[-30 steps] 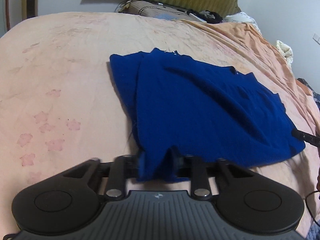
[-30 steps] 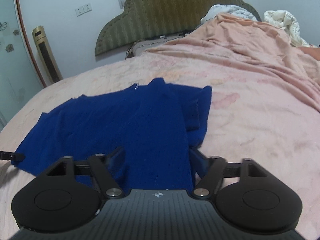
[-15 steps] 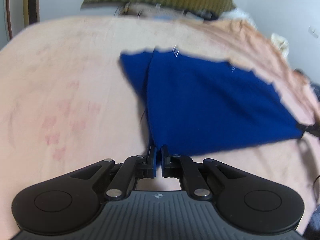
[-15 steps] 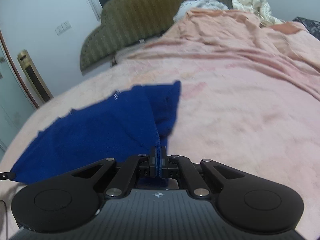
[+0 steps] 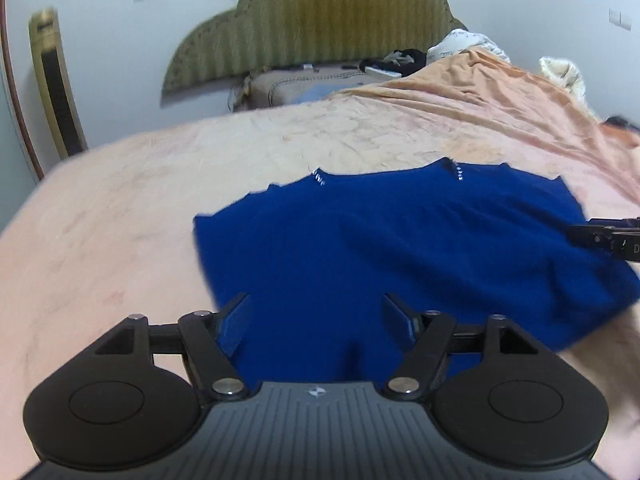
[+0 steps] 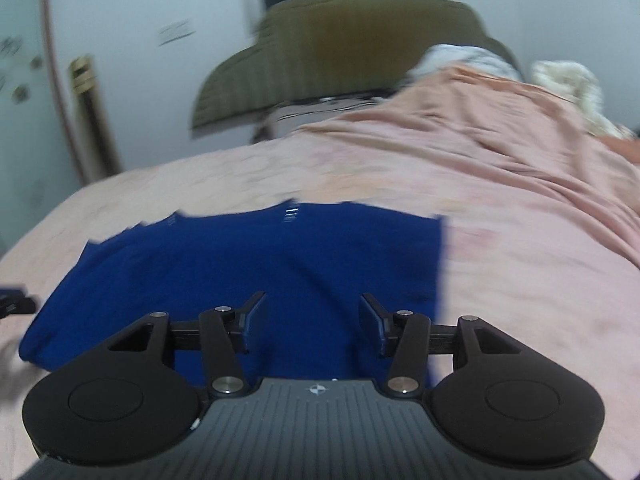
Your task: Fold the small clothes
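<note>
The blue garment (image 5: 400, 252) is lying spread on the pink bedspread (image 5: 120, 220), its near hem running just under both tools and its far edge, with two small white marks along it, pointing toward the green headboard (image 5: 312, 28). The left gripper (image 5: 316, 320) is hovering over the near left part of the cloth with its jaws opening, well apart, and nothing pinched between the pads; cloth is showing in the gap but only as the surface beneath. The right gripper (image 6: 312, 316) is doing the same over the near right part in its own view, jaws opening and apart, pads pressing on nothing; its tip is also poking in from the right edge of the left camera's view, over the garment's right side. Judging by how it is draping and creasing in soft ridges, the fabric is looking light, limp and somewhat fuzzy, so it is likely sagging and stretching when lifted rather than holding a shape, and a thick folded edge may be slipping if nipped too shallowly. The sensible holds are probably the two near corners or the doubled side edges, taken deep enough to catch every layer, with both hands lifting together so the piece is not twisting.
</note>
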{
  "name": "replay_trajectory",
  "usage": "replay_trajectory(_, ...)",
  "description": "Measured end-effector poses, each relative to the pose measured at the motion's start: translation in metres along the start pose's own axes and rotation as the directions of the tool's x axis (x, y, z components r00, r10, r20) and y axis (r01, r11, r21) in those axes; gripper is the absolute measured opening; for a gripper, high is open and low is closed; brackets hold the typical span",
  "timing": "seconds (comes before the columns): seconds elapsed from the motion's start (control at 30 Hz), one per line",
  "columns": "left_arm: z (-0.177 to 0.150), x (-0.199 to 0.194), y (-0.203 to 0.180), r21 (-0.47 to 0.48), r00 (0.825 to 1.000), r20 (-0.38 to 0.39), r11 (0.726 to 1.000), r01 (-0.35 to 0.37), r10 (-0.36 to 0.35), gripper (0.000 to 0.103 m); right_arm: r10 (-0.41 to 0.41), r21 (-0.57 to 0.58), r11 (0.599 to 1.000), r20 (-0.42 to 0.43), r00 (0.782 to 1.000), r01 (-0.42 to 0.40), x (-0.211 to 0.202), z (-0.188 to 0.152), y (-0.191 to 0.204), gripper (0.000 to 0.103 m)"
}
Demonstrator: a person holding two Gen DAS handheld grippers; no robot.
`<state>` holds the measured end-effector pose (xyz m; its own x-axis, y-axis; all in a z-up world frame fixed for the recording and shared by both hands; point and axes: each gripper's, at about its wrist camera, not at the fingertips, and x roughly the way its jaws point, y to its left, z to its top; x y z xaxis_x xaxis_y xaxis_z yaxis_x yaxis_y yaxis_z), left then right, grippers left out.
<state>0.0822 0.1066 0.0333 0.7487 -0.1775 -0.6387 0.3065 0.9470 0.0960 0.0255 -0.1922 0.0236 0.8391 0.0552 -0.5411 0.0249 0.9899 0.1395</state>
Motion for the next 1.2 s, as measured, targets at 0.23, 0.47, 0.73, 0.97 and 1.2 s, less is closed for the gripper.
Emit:
replay_trajectory(0.23, -0.024, 0.009, -0.014, 0.028, 0.996, -0.065, 0.997, -0.065, 0.067, 0.070, -0.153, -0.001, 0.988, -0.083, 0.985, 0.154, 0.042, -0.005, -0.012, 0.069)
replay_trajectory(0.47, -0.046, 0.005, -0.011, -0.121, 0.995, -0.057, 0.988, -0.094, 0.088, 0.072, -0.093, -0.004, 0.996, -0.007, 0.996, 0.093, 0.001, -0.018, 0.014, 0.080)
replay_trajectory(0.73, -0.059, 0.002, -0.023, -0.108, 0.985, -0.004, 0.980, -0.170, 0.170, 0.083, -0.119, -0.064, 0.991, -0.066, 0.991, 0.115, 0.007, -0.051, 0.039, 0.099)
replay_trajectory(0.97, -0.063, 0.001, -0.024, -0.108, 0.983, 0.014, 0.977, -0.182, 0.185, 0.084, -0.137, -0.104, 0.986, -0.078, 0.988, 0.128, 0.010, -0.057, 0.045, 0.103)
replay_trajectory(1.2, -0.062, 0.002, -0.025, -0.109, 0.982, 0.017, 0.977, -0.183, 0.186, 0.084, -0.131, -0.093, 0.988, -0.075, 0.989, 0.124, 0.008, -0.059, 0.044, 0.103)
